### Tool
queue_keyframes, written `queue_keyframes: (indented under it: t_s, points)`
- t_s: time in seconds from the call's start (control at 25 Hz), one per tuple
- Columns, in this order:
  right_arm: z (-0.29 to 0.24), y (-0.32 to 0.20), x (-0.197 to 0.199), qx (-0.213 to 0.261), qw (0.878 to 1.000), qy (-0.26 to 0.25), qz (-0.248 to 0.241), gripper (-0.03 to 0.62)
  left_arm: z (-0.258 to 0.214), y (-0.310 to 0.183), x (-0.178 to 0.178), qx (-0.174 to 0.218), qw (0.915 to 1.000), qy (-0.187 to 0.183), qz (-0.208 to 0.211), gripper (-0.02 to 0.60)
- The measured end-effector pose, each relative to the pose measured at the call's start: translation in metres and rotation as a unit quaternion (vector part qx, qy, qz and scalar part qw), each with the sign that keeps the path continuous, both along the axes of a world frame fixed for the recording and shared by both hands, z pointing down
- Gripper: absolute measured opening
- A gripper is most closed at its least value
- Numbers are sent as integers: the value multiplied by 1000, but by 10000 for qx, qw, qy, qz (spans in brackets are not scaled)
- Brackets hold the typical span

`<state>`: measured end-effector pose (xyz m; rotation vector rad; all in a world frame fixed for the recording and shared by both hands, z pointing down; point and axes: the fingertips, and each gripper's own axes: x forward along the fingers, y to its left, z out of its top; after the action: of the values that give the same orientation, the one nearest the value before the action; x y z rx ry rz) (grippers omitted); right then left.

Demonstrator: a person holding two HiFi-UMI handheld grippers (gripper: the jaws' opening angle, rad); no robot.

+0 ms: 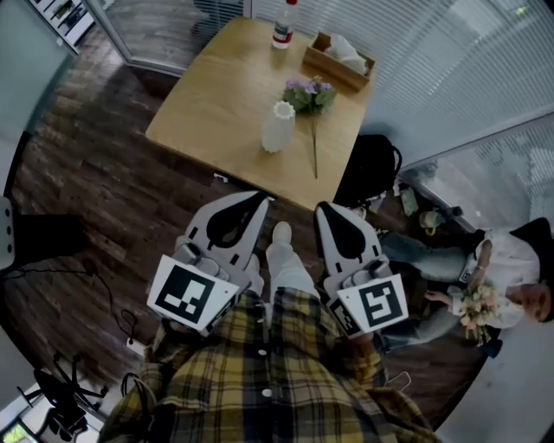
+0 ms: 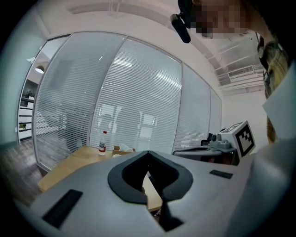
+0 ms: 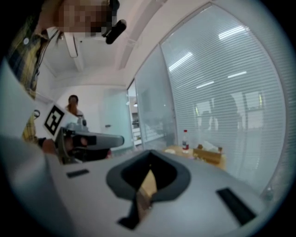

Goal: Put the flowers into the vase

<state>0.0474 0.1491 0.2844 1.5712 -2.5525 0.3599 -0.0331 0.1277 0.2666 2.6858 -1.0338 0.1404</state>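
A white ribbed vase (image 1: 278,126) stands upright on the wooden table (image 1: 208,112). Right of it lies a bunch of purple flowers (image 1: 310,93), with its long stem pointing toward the table's near edge. Both grippers hover over the floor, short of that near edge, and point at the table. My left gripper (image 1: 261,200) is shut with nothing in it, as the left gripper view shows (image 2: 148,153). My right gripper (image 1: 322,208) is also shut and empty (image 3: 150,153). Neither touches the vase or the flowers.
At the table's far side stand a plastic bottle (image 1: 283,26) and a wooden tissue box (image 1: 339,59). A black bag (image 1: 372,169) sits by the table's right corner. A person (image 1: 502,277) sits on the floor at the right holding flowers. Glass walls with blinds are behind.
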Motion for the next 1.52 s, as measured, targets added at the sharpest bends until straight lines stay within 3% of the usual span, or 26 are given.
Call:
queue_keyframes:
  t_s: [0.16, 0.52, 0.84, 1.12, 1.52]
  points:
    - [-8, -28, 12, 120, 9997, 27, -202, 12, -8, -27, 10, 250, 9995, 70, -169, 9]
    - [-16, -92, 41, 265, 9975, -37, -655, 12, -22, -88, 29, 418, 9958, 202, -784, 9]
    - [-16, -114, 37, 206, 9970, -125, -735, 12, -25, -110, 12, 389, 9936, 159, -1045, 9]
    - [-21, -162, 30, 253, 9990, -140, -332, 12, -26, -160, -7, 363, 9960, 145, -801, 9]
    - [-17, -227, 26, 147, 9984, -69, 539, 12, -22, -234, -7, 281, 9995, 138, 108, 9]
